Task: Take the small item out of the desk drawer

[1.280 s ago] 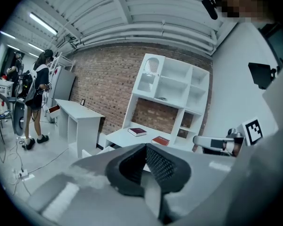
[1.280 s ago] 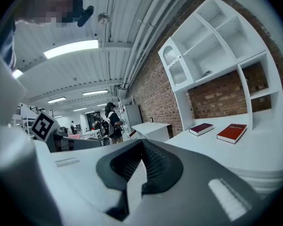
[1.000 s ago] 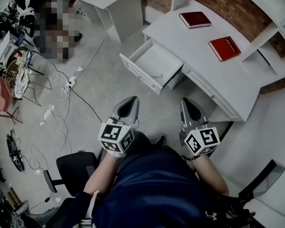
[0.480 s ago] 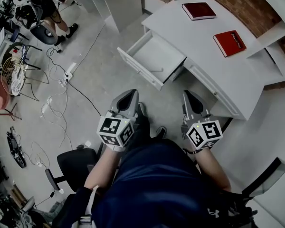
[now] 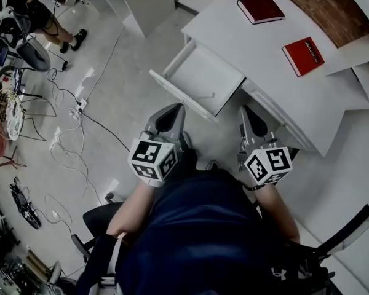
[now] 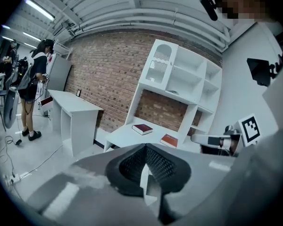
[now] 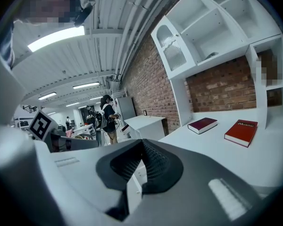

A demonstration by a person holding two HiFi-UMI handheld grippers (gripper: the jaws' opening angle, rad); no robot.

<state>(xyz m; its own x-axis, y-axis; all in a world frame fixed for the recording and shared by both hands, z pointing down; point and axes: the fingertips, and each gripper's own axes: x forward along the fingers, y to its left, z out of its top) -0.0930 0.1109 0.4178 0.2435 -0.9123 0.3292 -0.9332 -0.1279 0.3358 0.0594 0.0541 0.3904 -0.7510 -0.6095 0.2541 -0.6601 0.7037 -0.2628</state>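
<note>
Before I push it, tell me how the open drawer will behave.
The drawer stands pulled well out of the desk, so it should probably slide straight back rather than tip. Its floor looks mostly bare, so it is likely light. The white panels look rigid; flexing seems unlikely.

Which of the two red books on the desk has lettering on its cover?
The brighter red book, to the right in the head view, carries white lettering along one edge. The darker maroon book shows a plain cover.
</note>
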